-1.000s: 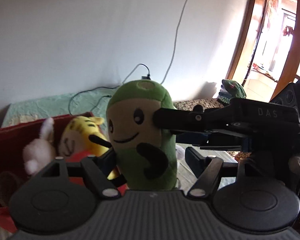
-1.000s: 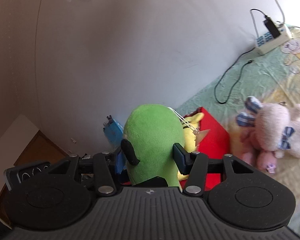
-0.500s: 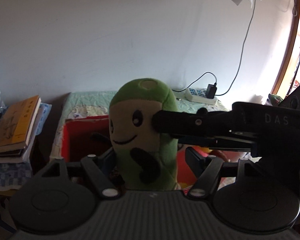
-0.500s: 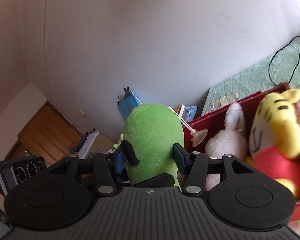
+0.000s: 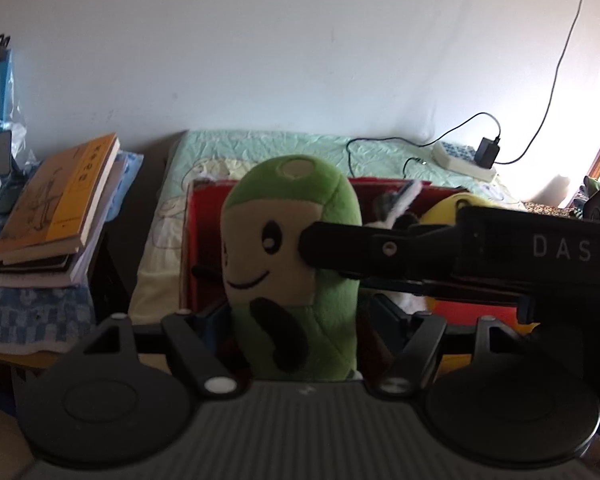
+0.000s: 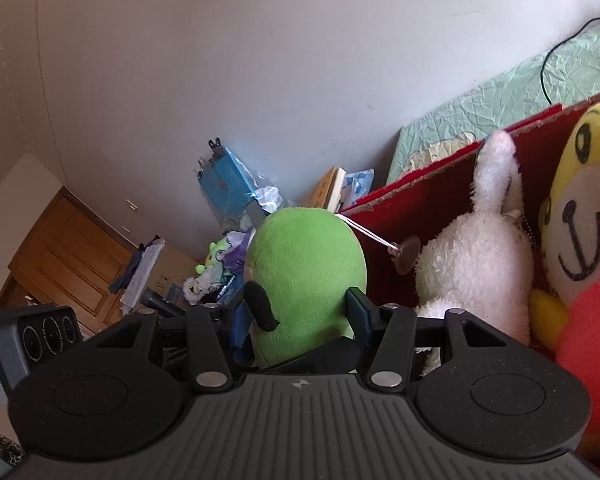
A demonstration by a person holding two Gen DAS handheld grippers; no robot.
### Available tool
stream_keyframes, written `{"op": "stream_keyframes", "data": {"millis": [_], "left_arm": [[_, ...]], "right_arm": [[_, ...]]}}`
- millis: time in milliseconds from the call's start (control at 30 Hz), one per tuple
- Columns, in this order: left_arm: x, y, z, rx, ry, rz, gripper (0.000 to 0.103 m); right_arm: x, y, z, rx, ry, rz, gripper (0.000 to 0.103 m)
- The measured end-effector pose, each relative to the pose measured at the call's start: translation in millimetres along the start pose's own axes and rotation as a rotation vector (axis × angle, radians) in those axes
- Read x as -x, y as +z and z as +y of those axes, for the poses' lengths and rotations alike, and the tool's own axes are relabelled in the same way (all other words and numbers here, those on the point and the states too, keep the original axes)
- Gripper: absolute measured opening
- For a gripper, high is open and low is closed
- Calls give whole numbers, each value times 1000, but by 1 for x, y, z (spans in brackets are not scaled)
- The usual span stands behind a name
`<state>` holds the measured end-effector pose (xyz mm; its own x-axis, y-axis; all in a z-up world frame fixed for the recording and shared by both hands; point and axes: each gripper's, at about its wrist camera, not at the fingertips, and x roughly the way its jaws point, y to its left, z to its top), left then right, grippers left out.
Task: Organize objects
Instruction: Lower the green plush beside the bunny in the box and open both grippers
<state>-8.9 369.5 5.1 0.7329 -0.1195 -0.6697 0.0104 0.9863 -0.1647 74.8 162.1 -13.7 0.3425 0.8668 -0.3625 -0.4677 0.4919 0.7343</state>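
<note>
The green plush toy (image 5: 296, 264) stands up tall between the fingers of the left gripper (image 5: 300, 320), which squeezes its bottom part from both sides. The right gripper (image 6: 300, 312) holds the same toy too; in the left wrist view its black finger comes in from the right and presses on the side of the toy's face. So both grippers are clenched on one toy, and the toy is up in the air, not resting on anything I can see. Its long side points up, with the round top far from the fingers and the bottom close to them. The red box (image 5: 204, 240) lies just ahead of and below the left gripper, right behind the toy. From the right gripper the red box sits ahead and to the right, very near. Inside it, to the right of the toy, are a white bunny toy (image 6: 476, 256) and a yellow tiger toy (image 6: 580, 232). The empty part of the box looks to be on the left side, near the toy. I think the next move is to lower the toy straight down into that free spot. A stack of books (image 5: 56, 216) sits off to the left, well apart from the box.
</note>
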Motion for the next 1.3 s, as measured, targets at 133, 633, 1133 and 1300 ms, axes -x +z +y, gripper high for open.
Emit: {"op": "stream_keyframes", "data": {"millis": [133, 633, 1133, 1300], "left_arm": [[-3, -1, 6, 13, 11, 13, 73], [3, -1, -12, -52, 77, 6, 80], [-1, -7, -37, -86, 159, 84, 81], [5, -10, -47, -96, 173, 84, 83]], "right_arm": [[-8, -5, -5, -45, -14, 13, 54], [-2, -10, -14, -77, -24, 19, 53], [27, -26, -10, -37, -108, -38, 44], [36, -30, -3, 1, -134, -60, 44]]}}
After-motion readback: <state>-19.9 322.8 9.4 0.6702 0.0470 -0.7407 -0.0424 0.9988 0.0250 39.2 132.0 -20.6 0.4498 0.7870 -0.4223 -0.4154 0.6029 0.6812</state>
